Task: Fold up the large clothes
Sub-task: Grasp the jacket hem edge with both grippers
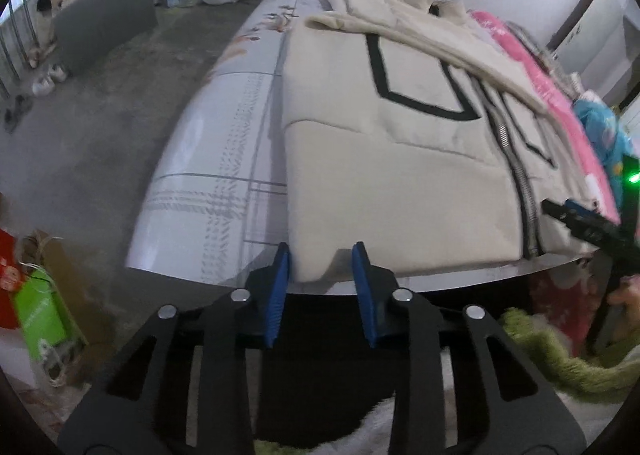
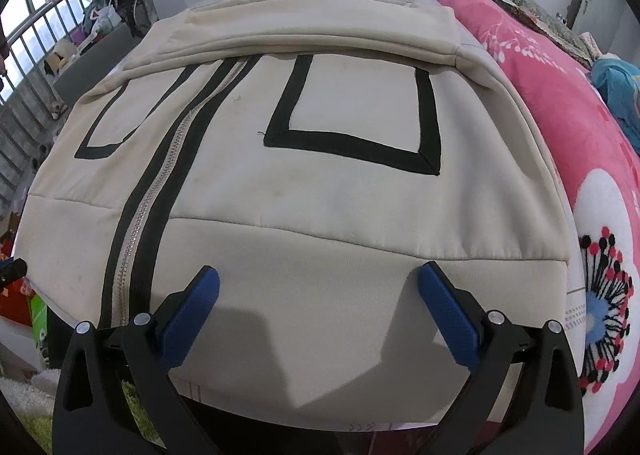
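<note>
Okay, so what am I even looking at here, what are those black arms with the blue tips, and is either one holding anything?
These are two hand-held grippers, each carrying a wide-angle camera that looks out along its fingers. One picture comes from the left gripper, the other from the right gripper. A cream jacket with black stripes and a zipper lies flat on a bed, beside a pink blanket. The left gripper's blue pads sit either side of the jacket's bottom corner, though a firm pinch isn't clear. The right gripper is open above the hem, holding nothing.
</note>
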